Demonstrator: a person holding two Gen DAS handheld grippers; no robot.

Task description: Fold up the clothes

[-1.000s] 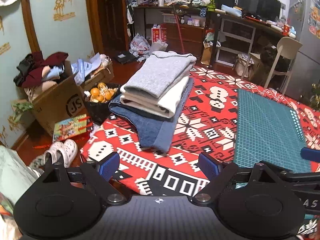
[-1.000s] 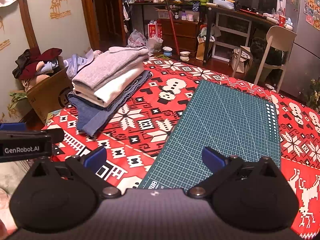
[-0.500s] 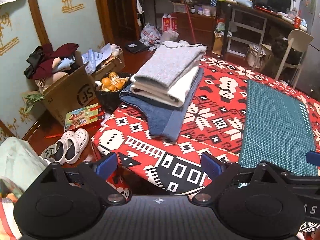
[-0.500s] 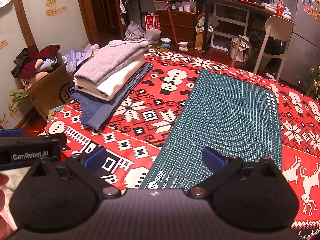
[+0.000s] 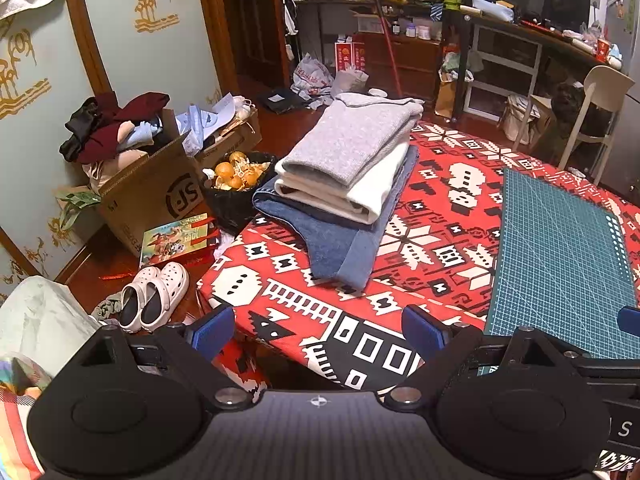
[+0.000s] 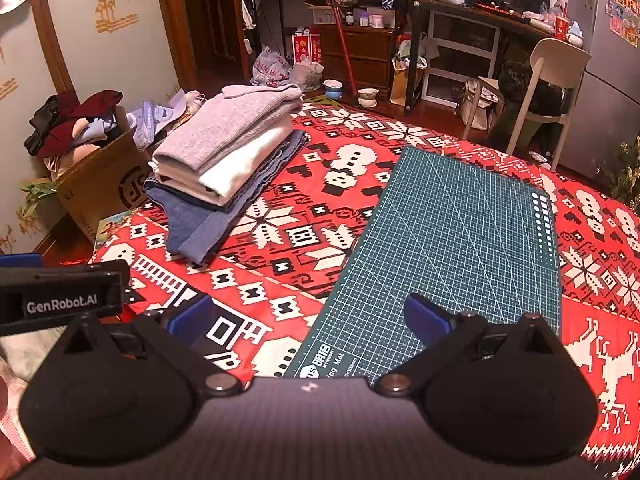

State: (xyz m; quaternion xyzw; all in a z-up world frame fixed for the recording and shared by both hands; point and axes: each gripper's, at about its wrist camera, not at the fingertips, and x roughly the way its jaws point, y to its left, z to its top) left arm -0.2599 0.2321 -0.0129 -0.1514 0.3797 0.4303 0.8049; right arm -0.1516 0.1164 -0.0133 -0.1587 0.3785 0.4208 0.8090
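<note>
red knitted-pattern cloth with white snowflakes, black blocks and a white reindeer [image 6: 304, 216] covers the table; on its far left part sits a stack of folded clothes [image 5: 352, 172]: a grey ribbed knit on top, a cream soft piece under it, a blue denim-like garment at the bottom that sticks out toward the near edge; right of the stack lies a dark green gridded cutting mat [image 6: 448, 240], flat, with white lines and printed writing at its near edge that ends in "mat"; the rest is too small to read; the left gripper [image 5: 318, 330] hangs over the near left corner of the table, its blue pads wide apart with nothing between them; the right gripper [image 6: 306, 318] hovers over the near end of the mat, pads likewise apart and bare; in the right wrist view a black bar of the left tool reads "genrobot.ai" [image 6: 60, 304]; on the floor to the left stands a brown cardboard box [image 5: 152, 196] printed "sf", heaped with dark red and black garments; near it a black basket of oranges [image 5: 236, 180] and a pair of white perforated clogs [image 5: 154, 296]; far right, a cream plastic chair [image 6: 548, 80].
</note>
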